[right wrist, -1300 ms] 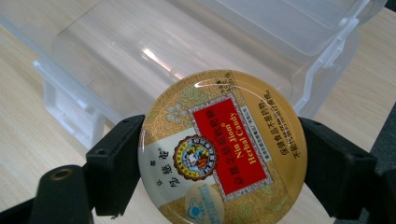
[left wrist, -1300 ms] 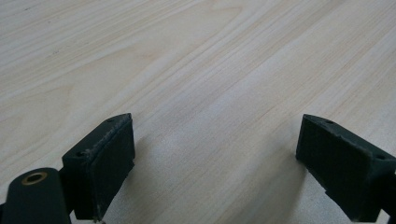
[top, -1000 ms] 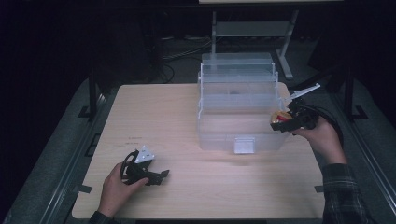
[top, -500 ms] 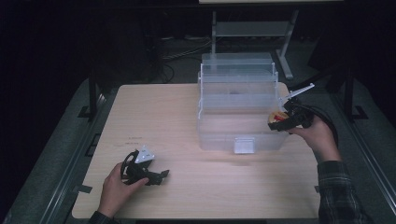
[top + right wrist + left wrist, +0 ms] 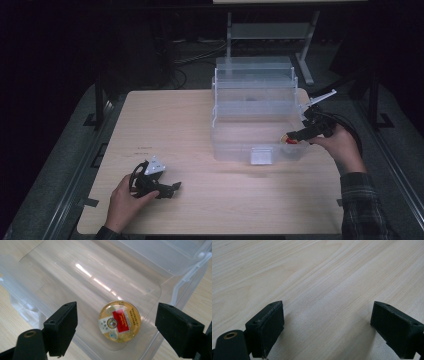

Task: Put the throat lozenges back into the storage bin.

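Release step: right gripper (image 5: 116,333) jaws, just opening, stand spread above the round tin (image 5: 120,321) lying in the clear box (image 5: 235,145) — next, withdraw upward; left gripper (image 5: 327,332) jaws spread, empty.

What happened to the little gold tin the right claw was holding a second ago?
The right gripper has just been opening its jaws and let the round gold tin go; it now lies on the floor of the clear plastic box, touching neither jaw. The left gripper stayed open on the table.
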Motion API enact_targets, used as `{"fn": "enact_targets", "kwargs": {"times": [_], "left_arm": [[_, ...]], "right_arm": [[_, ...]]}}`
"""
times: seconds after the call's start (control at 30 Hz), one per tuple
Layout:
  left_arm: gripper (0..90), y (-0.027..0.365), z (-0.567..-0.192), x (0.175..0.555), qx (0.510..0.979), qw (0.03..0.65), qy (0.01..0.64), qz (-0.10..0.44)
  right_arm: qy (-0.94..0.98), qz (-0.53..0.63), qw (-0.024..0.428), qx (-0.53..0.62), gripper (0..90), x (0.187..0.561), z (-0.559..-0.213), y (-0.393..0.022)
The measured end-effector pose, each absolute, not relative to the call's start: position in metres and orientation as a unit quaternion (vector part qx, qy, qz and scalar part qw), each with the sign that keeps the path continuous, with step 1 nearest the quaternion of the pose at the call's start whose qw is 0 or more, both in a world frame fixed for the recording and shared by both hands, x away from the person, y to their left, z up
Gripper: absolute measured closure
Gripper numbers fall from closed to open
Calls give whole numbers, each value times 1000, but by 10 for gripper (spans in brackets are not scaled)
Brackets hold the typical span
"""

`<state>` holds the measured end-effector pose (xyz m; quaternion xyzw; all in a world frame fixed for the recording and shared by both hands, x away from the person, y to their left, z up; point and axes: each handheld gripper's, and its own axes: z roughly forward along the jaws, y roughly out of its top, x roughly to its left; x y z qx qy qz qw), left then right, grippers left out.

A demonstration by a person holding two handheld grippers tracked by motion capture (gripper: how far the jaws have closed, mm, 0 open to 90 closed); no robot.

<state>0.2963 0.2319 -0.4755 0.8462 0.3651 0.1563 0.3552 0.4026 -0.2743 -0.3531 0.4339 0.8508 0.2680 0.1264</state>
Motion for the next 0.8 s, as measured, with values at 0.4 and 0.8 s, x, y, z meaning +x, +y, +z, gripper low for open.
{"fn": "enact_targets", "kwargs": {"times": [0.4,0.8], "left_arm": [[108,232,-475,296,846,355,365,156],[109,232,-476,296,845,357,366,157]], "right_arm": [[848,276,136,431,175,391,-345,-279],[836,283,152,445,15,368,-342,-292]]}}
